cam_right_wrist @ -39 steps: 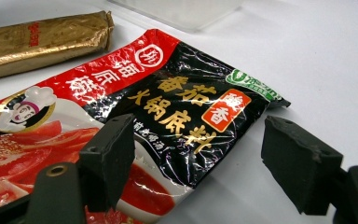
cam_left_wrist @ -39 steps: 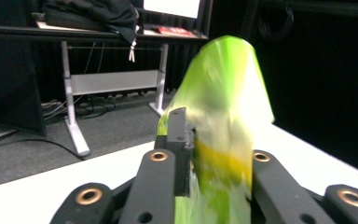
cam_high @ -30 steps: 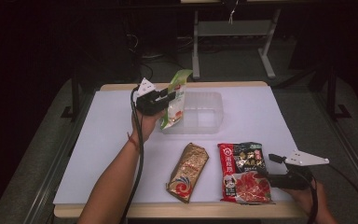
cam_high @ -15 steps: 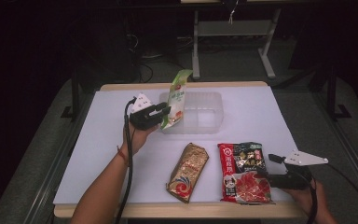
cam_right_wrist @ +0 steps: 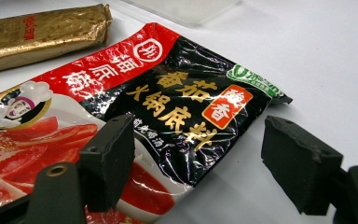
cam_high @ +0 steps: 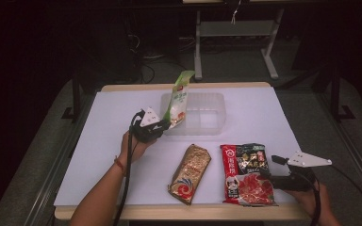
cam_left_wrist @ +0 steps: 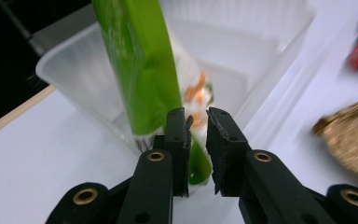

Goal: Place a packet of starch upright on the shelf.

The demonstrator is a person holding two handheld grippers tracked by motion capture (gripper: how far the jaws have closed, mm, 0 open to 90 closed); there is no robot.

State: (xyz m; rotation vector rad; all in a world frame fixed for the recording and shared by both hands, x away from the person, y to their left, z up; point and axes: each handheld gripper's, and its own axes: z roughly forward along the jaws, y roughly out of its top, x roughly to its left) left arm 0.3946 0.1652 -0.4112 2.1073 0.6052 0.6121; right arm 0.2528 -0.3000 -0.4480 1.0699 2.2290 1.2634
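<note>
From the high view, your left gripper [cam_high: 162,126] sat at the near-left corner of the clear plastic tub [cam_high: 207,98], right at the bottom end of the green pouch [cam_high: 178,99]. That pouch stood nearly upright, leaning against the tub's left wall with its top poking above the rim. Your right gripper [cam_high: 275,169] rested low at the right edge of the red and black soup-base packet [cam_high: 245,173], which lay flat near the front of the white table [cam_high: 99,155]. The gold packet [cam_high: 191,173] lay just left of it, apart from both grippers.

In the left gripper view, your jaws had just been closing and stood only a narrow gap apart, with the green pouch's lower edge [cam_left_wrist: 198,165] between them. Couldn't tell if the pads were actually pressing on it yet.

In the right gripper view, your jaws were spread wide and gripped nothing. The left one hovered over the soup-base packet's [cam_right_wrist: 168,102] corner, the right one over bare table beside it.
</note>
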